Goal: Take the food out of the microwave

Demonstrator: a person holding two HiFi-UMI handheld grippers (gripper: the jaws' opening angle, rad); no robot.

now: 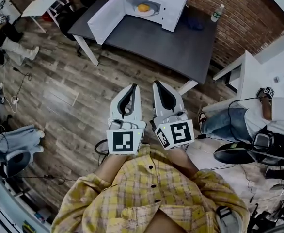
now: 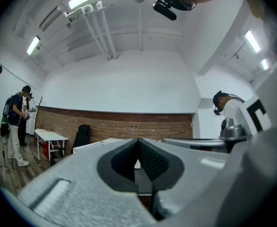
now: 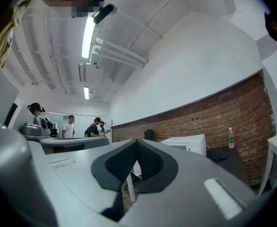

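Observation:
A white microwave (image 1: pixel 173 4) stands on the dark table (image 1: pixel 171 45) with its door (image 1: pixel 103 16) swung wide open to the left. Inside lies a yellow-orange piece of food (image 1: pixel 143 7) on a white plate (image 1: pixel 150 12). My left gripper (image 1: pixel 134 87) and right gripper (image 1: pixel 157 83) are side by side over the wooden floor, short of the table's near edge. Both point level toward the microwave. Each is shut with nothing between its pads, as the left gripper view (image 2: pixel 138 140) and the right gripper view (image 3: pixel 137 141) show. The microwave (image 3: pixel 188 144) appears beyond the right jaws.
A water bottle (image 1: pixel 217 12) and a dark blue cloth (image 1: pixel 195 22) sit on the table right of the microwave. A seated person (image 1: pixel 258 118) and white desk (image 1: pixel 246 72) are at right. A white table (image 1: pixel 47 0), black chair (image 1: pixel 69 16), people and floor cables lie left.

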